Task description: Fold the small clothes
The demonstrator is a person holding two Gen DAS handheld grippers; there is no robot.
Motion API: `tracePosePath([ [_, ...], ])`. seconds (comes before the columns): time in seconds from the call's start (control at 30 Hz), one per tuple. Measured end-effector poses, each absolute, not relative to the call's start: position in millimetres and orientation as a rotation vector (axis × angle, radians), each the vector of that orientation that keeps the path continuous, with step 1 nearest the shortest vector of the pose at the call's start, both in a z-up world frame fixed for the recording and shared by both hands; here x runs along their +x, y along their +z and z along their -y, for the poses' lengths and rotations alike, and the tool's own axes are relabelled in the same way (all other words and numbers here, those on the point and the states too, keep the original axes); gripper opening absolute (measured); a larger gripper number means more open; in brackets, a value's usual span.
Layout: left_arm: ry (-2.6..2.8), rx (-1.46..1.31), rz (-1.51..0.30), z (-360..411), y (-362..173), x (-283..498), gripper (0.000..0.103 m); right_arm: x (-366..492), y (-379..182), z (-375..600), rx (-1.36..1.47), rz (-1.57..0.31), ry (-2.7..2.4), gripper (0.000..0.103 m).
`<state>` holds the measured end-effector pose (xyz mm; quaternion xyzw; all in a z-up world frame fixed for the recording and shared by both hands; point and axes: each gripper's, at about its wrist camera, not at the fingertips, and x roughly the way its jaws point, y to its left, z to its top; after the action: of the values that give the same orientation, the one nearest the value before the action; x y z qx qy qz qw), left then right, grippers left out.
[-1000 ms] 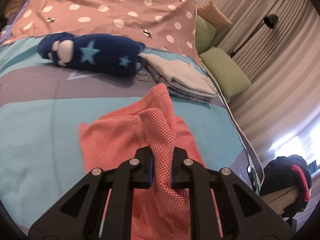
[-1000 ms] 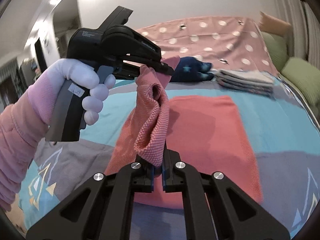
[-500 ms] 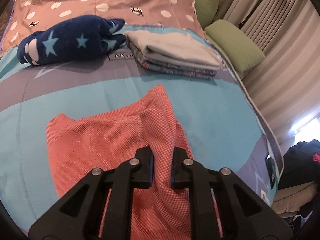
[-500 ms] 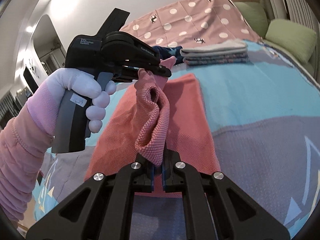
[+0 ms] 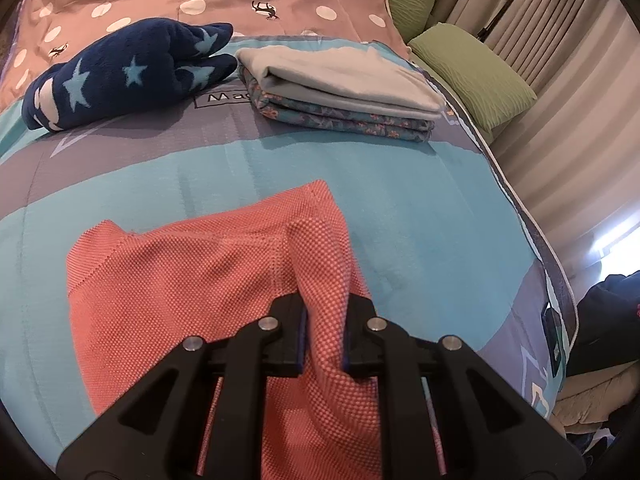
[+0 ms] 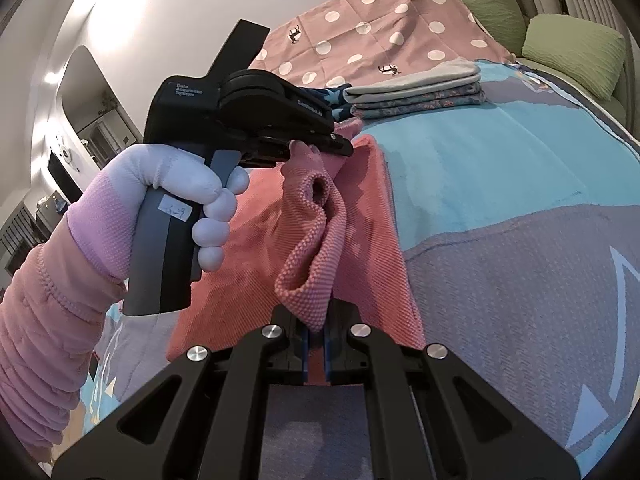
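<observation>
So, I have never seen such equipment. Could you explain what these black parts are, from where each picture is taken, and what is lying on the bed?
There is no robot here. A person holds one handheld two-finger gripper in each hand, and a wide-angle camera on each looks forward along its fingers.

One picture comes from the left gripper. The other comes from the right gripper, and it also shows the left tool from the side, held by a gloved hand.

Both grippers are closed on the same coral-red knitted garment, each pinching a part of it and lifting that part, while the rest lies on the blue and grey bedspread.

Further back lie a dark blue fleece item with stars and a neat stack of folded clothes. Green pillows sit at the far side.
</observation>
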<state>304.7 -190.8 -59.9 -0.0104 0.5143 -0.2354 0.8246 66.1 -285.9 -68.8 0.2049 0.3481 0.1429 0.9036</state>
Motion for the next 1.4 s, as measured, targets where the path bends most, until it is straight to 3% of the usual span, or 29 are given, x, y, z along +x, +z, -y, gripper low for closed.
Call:
tracePosePath([
  [0.1, -0.500, -0.027, -1.084, 194.9, -61.5, 302.7, 0.019, 69.0, -74.2, 290.8, 0.459, -0.741, 0.294, 0.005],
  [0.27, -0.583, -0.032, -1.009, 204.1, -46.0, 289.7, 0.043, 71.4, -83.6, 300.0, 0.523, -0.774, 0.310, 0.005],
  [0.47, -0.597, 0.045, -0.904, 190.3, -24.7, 259.6, 0.057, 71.8, -93.9, 309.3, 0.591, -0.808, 0.336, 0.005],
  [0.77, -0.501, 0.187, -0.808, 118.1, -39.7, 180.8, 0.069, 68.0, -94.3, 309.8, 0.589, -0.815, 0.334, 0.005],
  [0.97, -0.454, 0.210, -0.798, 80.6, -52.5, 135.6, 0.071, 62.0, -79.7, 316.4, 0.585, -0.764, 0.302, 0.005],
  [1.2, -0.448, 0.201, -0.836, 61.6, -75.5, 110.3, 0.074, 62.5, -94.1, 324.6, 0.618, -0.872, 0.259, 0.010],
  [1.4, -0.455, 0.147, -0.830, 53.5, -69.2, 108.9, 0.074, 53.3, -57.4, 332.3, 0.534, -0.781, 0.189, 0.015],
])
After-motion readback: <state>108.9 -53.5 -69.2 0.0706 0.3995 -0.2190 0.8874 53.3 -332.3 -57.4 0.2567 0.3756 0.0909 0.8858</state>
